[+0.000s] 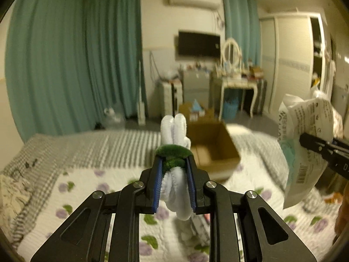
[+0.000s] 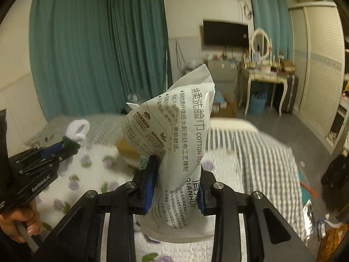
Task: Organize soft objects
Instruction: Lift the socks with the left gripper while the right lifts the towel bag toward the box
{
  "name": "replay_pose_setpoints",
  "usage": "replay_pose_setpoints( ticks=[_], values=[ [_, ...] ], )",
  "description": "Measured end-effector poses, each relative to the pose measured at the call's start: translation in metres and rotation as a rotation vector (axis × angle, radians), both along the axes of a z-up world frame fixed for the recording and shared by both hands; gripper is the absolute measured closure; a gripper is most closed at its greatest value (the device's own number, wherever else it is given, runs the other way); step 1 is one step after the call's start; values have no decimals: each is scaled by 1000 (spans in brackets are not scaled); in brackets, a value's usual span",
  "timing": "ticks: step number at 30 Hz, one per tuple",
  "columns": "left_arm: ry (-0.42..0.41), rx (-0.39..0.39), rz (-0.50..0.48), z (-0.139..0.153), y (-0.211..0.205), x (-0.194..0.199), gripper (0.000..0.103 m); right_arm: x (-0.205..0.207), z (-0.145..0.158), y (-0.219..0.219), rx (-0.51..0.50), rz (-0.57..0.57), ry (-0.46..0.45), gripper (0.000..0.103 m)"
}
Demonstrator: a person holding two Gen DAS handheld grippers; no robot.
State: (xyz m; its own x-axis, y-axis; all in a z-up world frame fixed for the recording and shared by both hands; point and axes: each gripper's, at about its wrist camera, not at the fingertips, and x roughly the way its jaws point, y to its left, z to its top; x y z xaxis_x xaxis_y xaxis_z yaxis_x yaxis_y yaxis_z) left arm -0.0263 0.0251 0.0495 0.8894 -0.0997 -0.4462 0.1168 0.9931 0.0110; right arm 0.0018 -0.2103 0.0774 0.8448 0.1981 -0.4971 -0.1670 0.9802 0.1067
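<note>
While held aloft — cardboard box beyond.

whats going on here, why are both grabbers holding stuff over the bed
A person is sorting soft things with a handheld gripper in each hand. The left gripper is shut on a white fuzzy bundle with a green band, held up over the flowered bed. The right gripper is shut on a white pack of cotton towels. An open cardboard box sits on the bed ahead, likely where they go.

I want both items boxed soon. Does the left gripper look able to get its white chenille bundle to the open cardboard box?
Probably yes: the left gripper holds the bundle, and the box lies open just ahead with nothing between.
</note>
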Motion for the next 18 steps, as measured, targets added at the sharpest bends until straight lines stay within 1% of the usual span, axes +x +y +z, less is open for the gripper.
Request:
replay_pose_setpoints(
  ticks=[3, 8, 11, 13, 18],
  values=[
    [-55, -41, 3, 29, 8, -10, 82, -10, 31, 8, 9, 8, -69, 72],
    [-136, -48, -24, 63, 8, -17, 82, -19, 73, 20, 8, 9, -183, 72],
    [-155, -66, -53, 75, 5, -10, 82, -16, 92, 29, 7, 13, -245, 72],
    [-175, -60, -63, 79, 1, -2, 82, -11, 100, 34, -3, 13, -277, 72],
    [-204, -46, -79, 79, -8, 31, 82, 17, 108, 41, -29, 9, -331, 71]
  ],
)
